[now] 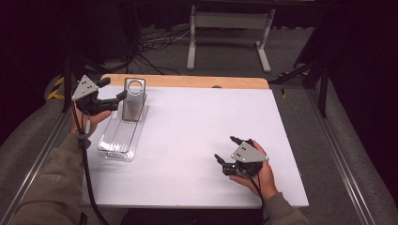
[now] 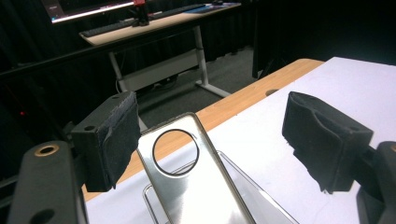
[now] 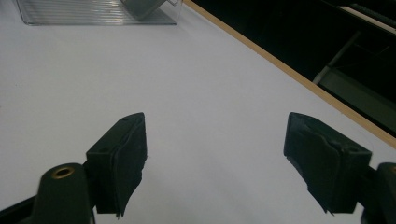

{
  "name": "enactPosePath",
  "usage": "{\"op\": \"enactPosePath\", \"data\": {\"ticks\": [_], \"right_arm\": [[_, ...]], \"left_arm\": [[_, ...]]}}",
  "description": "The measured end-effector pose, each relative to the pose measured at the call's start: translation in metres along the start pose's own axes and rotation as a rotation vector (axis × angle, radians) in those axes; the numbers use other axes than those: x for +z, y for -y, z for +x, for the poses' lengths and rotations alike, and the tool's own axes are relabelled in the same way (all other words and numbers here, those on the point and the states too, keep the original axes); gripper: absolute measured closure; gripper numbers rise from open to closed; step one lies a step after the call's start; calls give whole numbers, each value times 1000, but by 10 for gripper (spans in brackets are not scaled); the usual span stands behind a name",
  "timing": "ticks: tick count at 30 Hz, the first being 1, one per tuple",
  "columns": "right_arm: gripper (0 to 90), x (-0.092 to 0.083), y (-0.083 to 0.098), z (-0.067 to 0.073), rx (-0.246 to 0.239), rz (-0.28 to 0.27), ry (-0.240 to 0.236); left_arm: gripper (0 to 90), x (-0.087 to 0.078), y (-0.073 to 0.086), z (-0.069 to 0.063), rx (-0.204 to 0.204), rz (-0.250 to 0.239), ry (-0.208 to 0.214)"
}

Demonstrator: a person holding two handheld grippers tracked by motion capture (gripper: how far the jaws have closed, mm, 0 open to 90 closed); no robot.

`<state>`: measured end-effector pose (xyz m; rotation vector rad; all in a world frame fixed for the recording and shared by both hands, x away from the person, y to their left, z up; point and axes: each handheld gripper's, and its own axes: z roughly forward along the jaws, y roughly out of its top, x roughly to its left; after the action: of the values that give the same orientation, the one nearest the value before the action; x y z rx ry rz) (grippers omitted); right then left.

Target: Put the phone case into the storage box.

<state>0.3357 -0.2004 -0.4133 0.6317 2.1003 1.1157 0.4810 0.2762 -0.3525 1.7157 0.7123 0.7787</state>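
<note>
- Nearest the high camera, two sleeved forearms come in from the bottom edge, one at each side.
- Right gripper (image 1: 225, 151) sits low over the near right part of the white surface (image 1: 197, 126), held in the person's right hand (image 1: 260, 176); its jaws stand wide apart with nothing between them, and in the right gripper view (image 3: 215, 161) bare white surface lies between the pads.
- Farther back on the left, a clear plastic tray (image 1: 119, 138) lies lengthwise on the surface, its far end near the wooden edge strip (image 1: 187, 81).
- At the tray's far end a shiny metal plate (image 1: 133, 101) with a round hole near its top stands nearly upright, leaning a little.
- Left gripper (image 1: 115, 91) is held in the left hand (image 1: 91, 119) at the far left edge of the surface, pointing toward the plate; its jaws are apart, and whether a tip touches the plate cannot be told from above.
- In the left gripper view (image 2: 210, 140) the metal plate (image 2: 187, 182) rises between the two pads, close to the left pad (image 2: 116, 140) and well apart from the right one.
- Beyond the surface, a white-legged desk (image 1: 230, 28) and loose cables (image 1: 159, 42) lie on the grey floor.
</note>
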Motion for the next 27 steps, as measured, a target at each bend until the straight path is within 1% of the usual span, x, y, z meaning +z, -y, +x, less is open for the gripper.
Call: {"op": "enactPosePath", "data": {"ticks": [2, 6, 11, 13, 14, 15, 16, 19, 20, 22, 24, 27], "right_arm": [[221, 2, -2, 0, 0, -6, -2], [221, 5, -3, 0, -1, -13, -10], [220, 4, -2, 1, -1, -12, -21], [220, 3, -2, 2, -3, -16, -19], [220, 3, -2, 2, -3, -16, -19], [219, 2, -2, 3, -4, -15, -22], [219, 2, -2, 4, -6, -14, -21], [219, 1, -2, 6, -7, -15, -21], [219, 1, -2, 6, -7, -15, -21], [219, 0, -2, 6, -11, -14, -18], [219, -1, -2, 7, -11, -16, -18], [219, -2, -2, 8, -12, -17, -19]], "left_arm": [[188, -2, 0, -2, -3, -3, 9], [168, -6, 0, -6, -8, -12, 12], [160, -14, -2, -18, 19, -34, 19], [160, -17, -3, -24, 22, -46, 32], [158, -17, -3, -24, 22, -46, 32], [158, -20, -3, -28, 23, -56, 44], [155, -21, -3, -30, 32, -51, 49], [146, -25, -2, -36, 33, -61, 60], [144, -25, -2, -36, 33, -61, 60], [139, -28, -1, -40, 29, -70, 62], [135, -33, 1, -45, 22, -93, 66], [135, -37, 2, -51, 23, -108, 74]]}}
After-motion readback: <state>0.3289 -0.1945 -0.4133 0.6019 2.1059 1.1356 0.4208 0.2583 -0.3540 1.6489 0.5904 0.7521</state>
